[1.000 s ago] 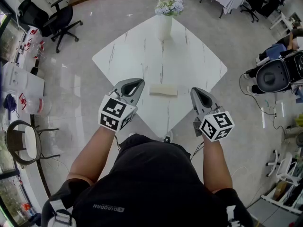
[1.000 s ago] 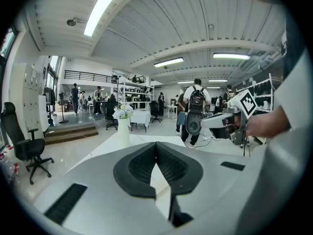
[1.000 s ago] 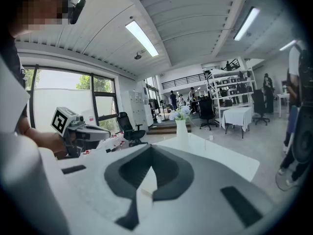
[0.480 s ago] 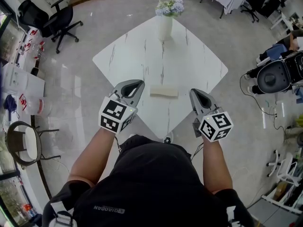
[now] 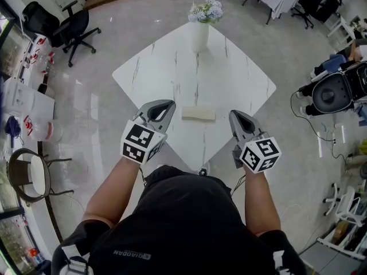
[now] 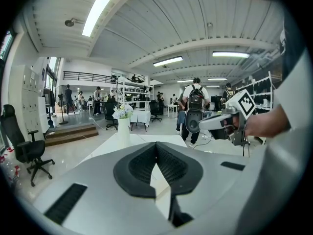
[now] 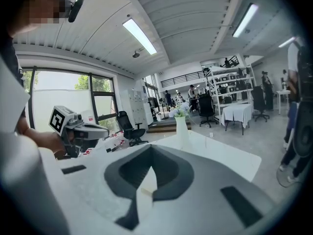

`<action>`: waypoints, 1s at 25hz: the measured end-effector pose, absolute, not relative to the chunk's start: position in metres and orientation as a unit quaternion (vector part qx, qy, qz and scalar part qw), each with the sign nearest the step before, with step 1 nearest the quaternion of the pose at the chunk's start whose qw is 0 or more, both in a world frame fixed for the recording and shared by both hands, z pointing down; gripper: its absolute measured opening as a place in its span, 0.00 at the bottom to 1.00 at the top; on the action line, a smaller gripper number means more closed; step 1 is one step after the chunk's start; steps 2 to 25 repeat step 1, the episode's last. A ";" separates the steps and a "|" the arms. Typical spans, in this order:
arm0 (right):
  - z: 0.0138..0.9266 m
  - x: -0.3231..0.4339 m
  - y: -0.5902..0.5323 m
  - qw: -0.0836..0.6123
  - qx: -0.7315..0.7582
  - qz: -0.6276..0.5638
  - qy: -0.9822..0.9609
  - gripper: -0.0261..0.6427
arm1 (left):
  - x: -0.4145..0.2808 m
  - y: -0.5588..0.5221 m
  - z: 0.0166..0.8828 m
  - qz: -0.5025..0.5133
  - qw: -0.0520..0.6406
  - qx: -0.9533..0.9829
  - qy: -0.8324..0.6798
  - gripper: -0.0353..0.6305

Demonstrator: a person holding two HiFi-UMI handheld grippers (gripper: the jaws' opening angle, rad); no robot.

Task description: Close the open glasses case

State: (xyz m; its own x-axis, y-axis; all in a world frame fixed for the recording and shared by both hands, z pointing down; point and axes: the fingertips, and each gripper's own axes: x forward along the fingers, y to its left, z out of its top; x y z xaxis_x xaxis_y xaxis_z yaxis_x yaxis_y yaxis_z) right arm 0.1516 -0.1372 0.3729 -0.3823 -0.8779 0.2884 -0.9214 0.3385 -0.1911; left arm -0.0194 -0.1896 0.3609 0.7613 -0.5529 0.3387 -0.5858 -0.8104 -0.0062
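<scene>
My left gripper (image 5: 166, 104) hovers just left of the glasses case (image 5: 198, 113), its jaws pressed together on nothing. The case lies flat on the white table (image 5: 229, 73). My right gripper (image 5: 234, 114) hangs just right of the case, jaws likewise together, empty.

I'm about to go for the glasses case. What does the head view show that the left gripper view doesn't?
Head view only: the beige glasses case lying on the white table; the left gripper view does not clearly show it.
Left gripper view only: the left gripper with its jaws tip to tip and nothing between them, ceiling lights, and people standing far off.
Both: the table, the vase of flowers, the right gripper and a black office chair.
</scene>
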 end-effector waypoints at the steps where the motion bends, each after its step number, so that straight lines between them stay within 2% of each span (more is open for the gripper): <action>1: 0.372 0.152 -0.138 0.067 0.552 0.162 -0.815 0.04 | -0.019 -0.190 0.360 0.165 0.049 0.937 -0.304 0.06; 25: 0.372 0.152 -0.138 0.067 0.552 0.162 -0.815 0.04 | -0.019 -0.190 0.360 0.165 0.049 0.937 -0.304 0.06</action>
